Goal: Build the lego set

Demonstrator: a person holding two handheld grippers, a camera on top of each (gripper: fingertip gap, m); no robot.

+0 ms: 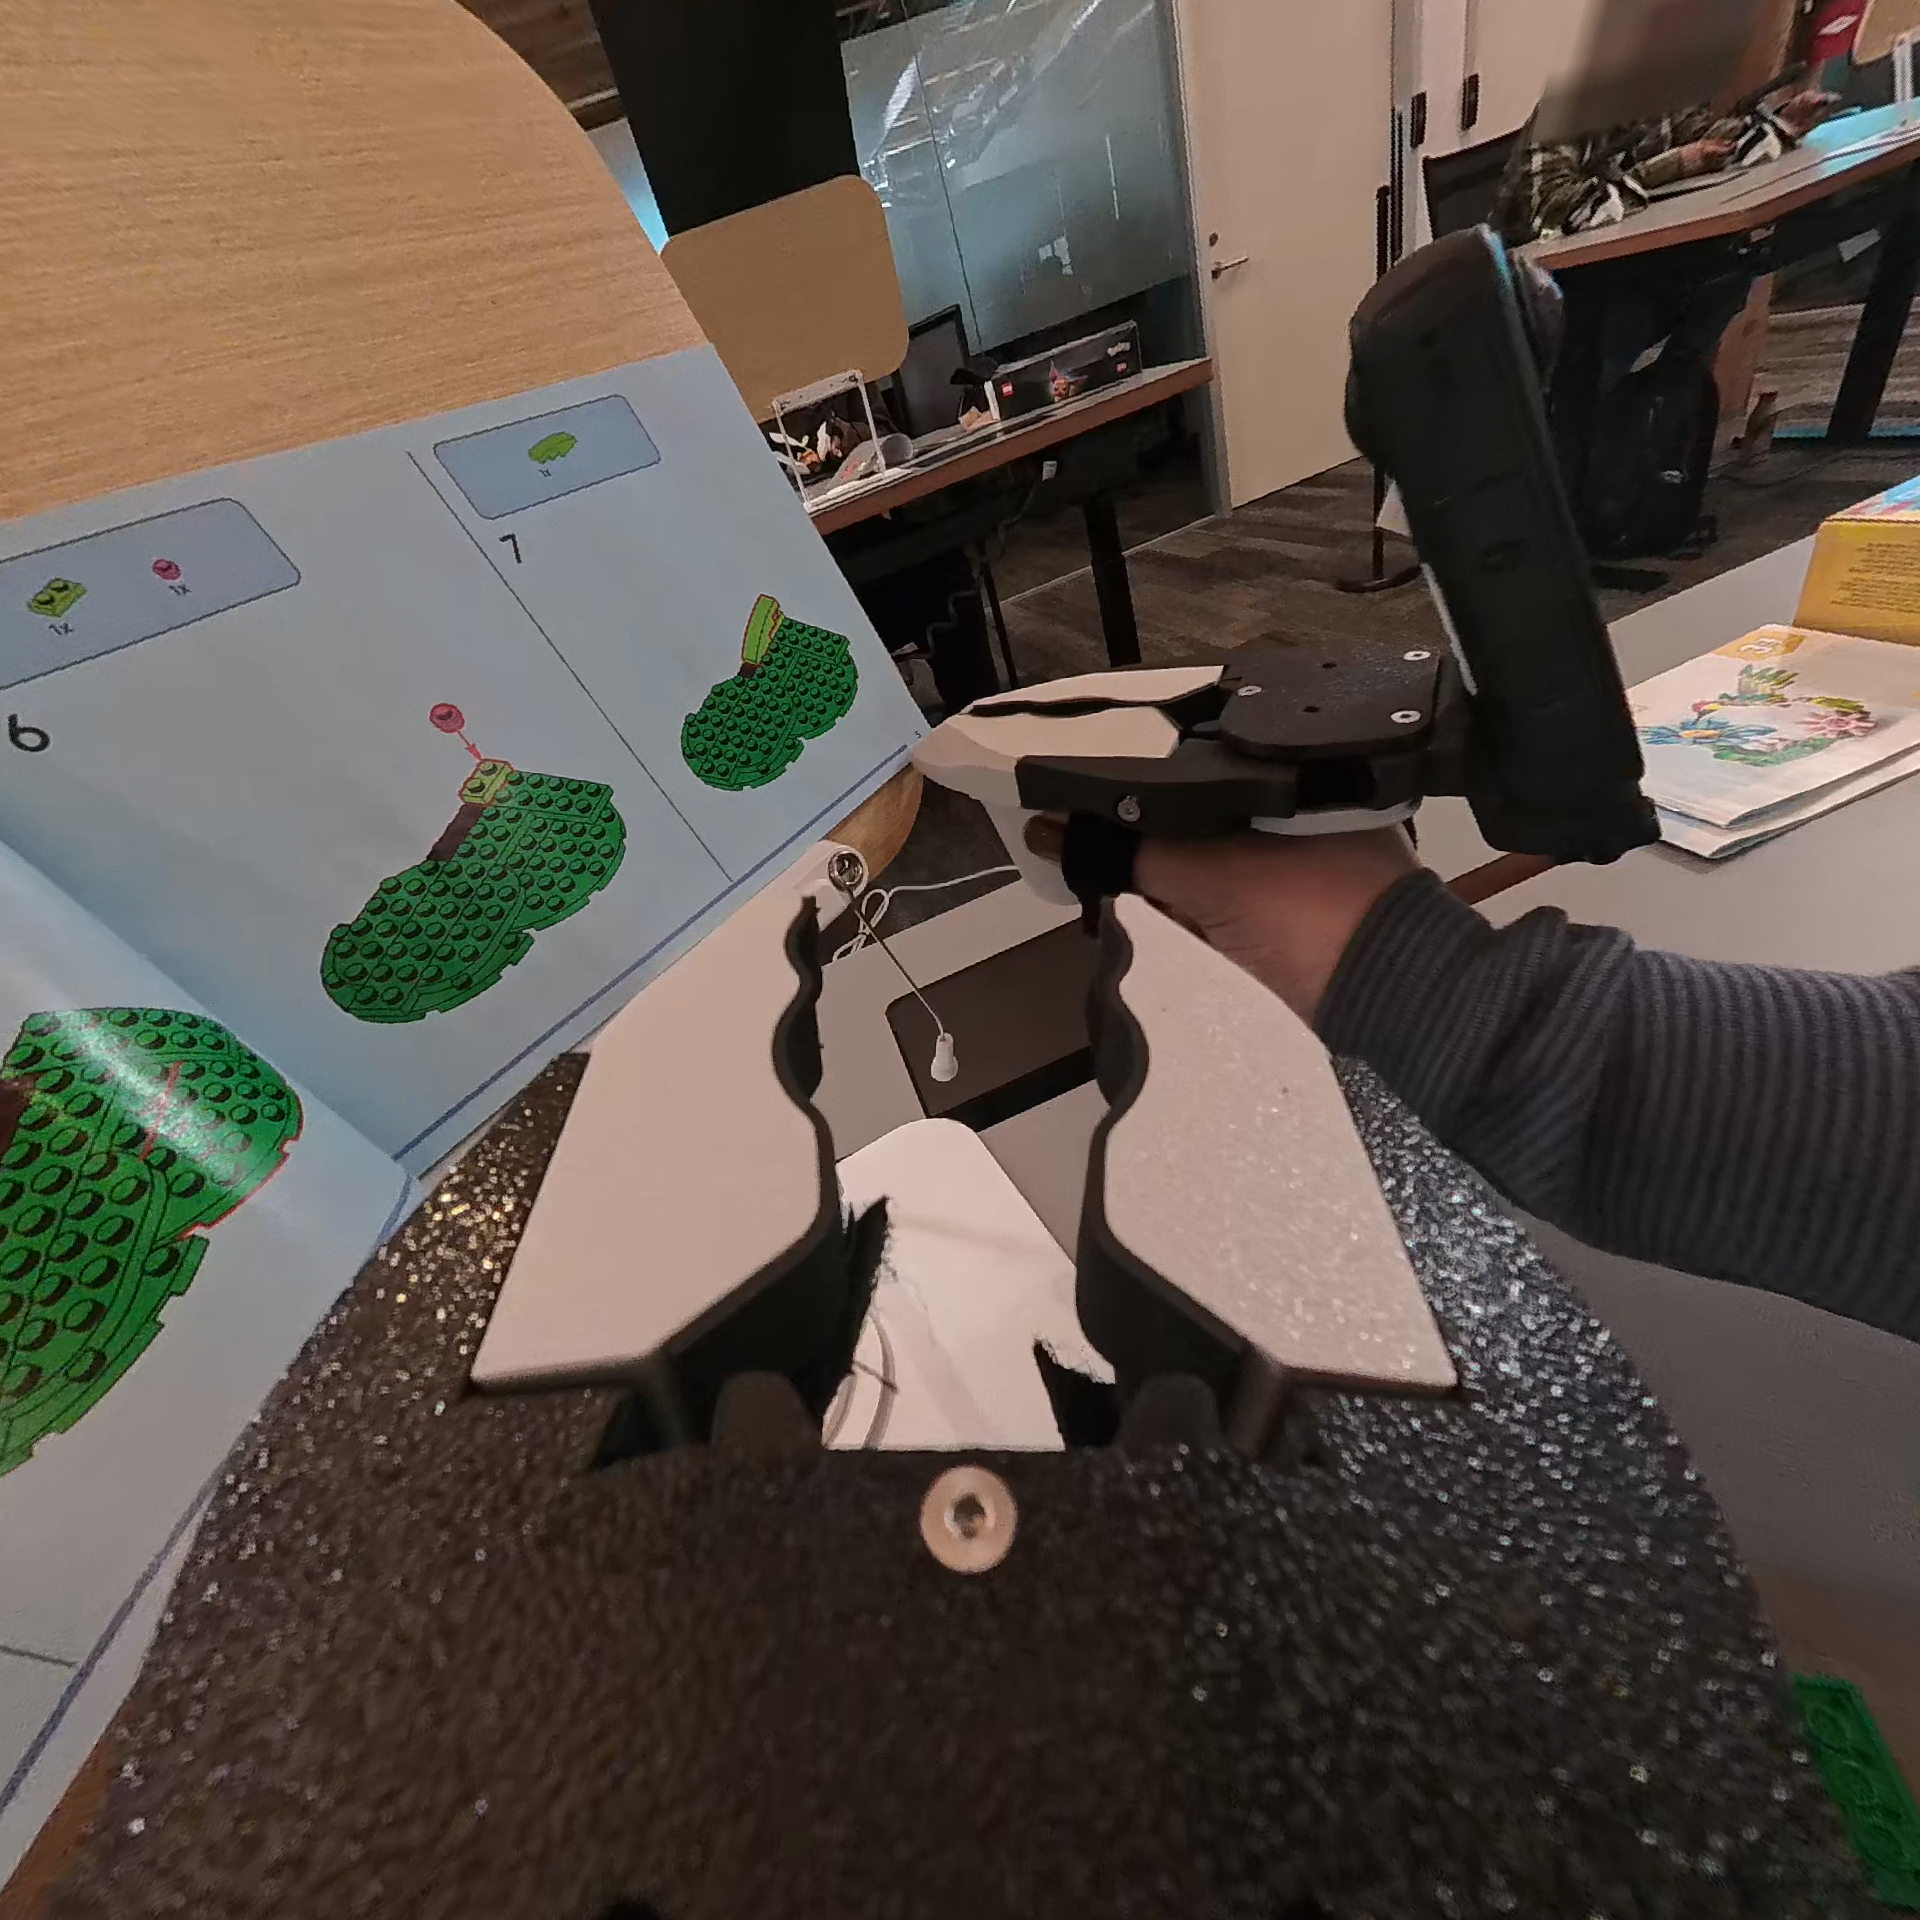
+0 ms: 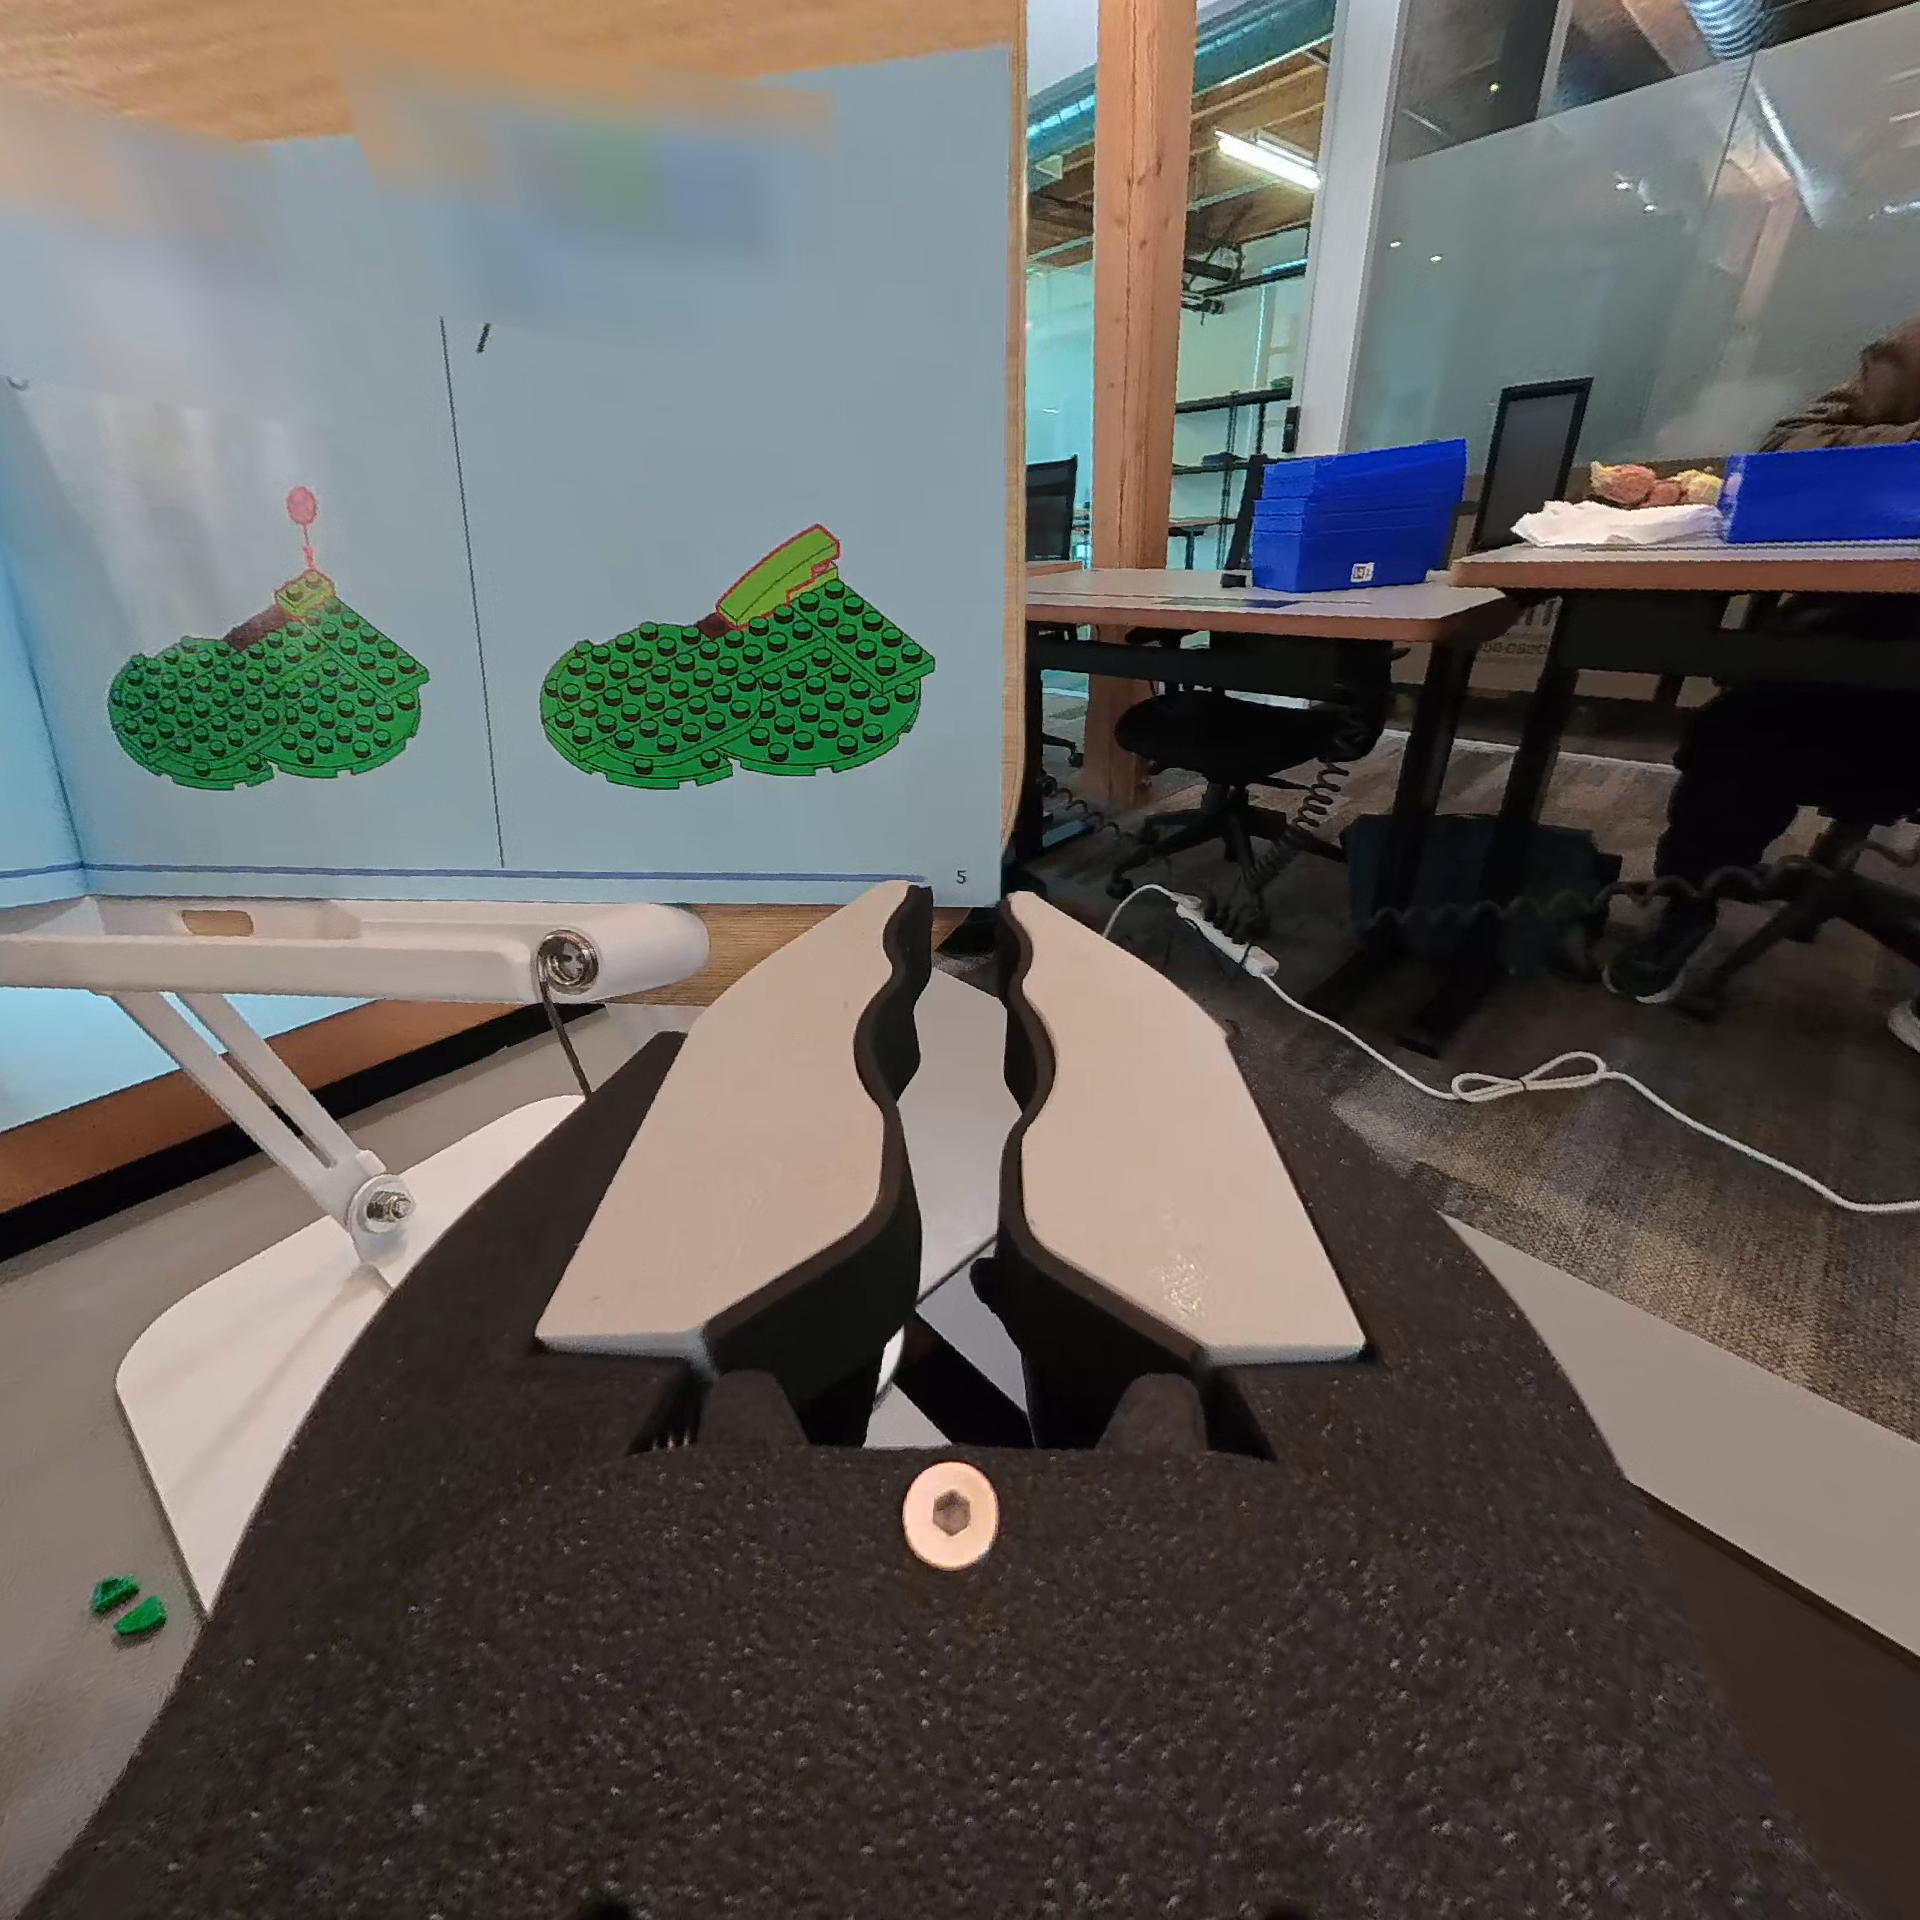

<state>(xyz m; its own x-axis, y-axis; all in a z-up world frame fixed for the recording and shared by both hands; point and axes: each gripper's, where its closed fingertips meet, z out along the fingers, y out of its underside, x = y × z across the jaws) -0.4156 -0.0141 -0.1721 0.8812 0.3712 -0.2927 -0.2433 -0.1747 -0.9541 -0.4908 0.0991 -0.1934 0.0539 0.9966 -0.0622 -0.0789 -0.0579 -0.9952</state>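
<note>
An open instruction booklet (image 1: 436,748) with pictures of a green studded base leans on a white stand; it also shows in the right wrist view (image 2: 623,468). My left gripper (image 1: 956,920) is open and empty, just right of the booklet's lower edge. My right gripper (image 2: 966,904) is held in a hand, its jaws almost together with only a thin gap and nothing between them. Its tips sit at the page's lower right corner, as the left wrist view (image 1: 940,753) also shows. Two small green pieces (image 2: 130,1605) lie on the table. A green plate's edge (image 1: 1860,1808) shows at lower right.
The white stand's arm (image 2: 312,951) and base (image 2: 260,1382) sit under the booklet, with a wooden board (image 1: 260,208) behind. A yellow box (image 1: 1860,561) and a second booklet (image 1: 1766,727) lie to the right. Desks, chairs, blue bins (image 2: 1351,520) and a floor cable (image 2: 1507,1086) are beyond. There is about 15 cm between the tips of the two grippers.
</note>
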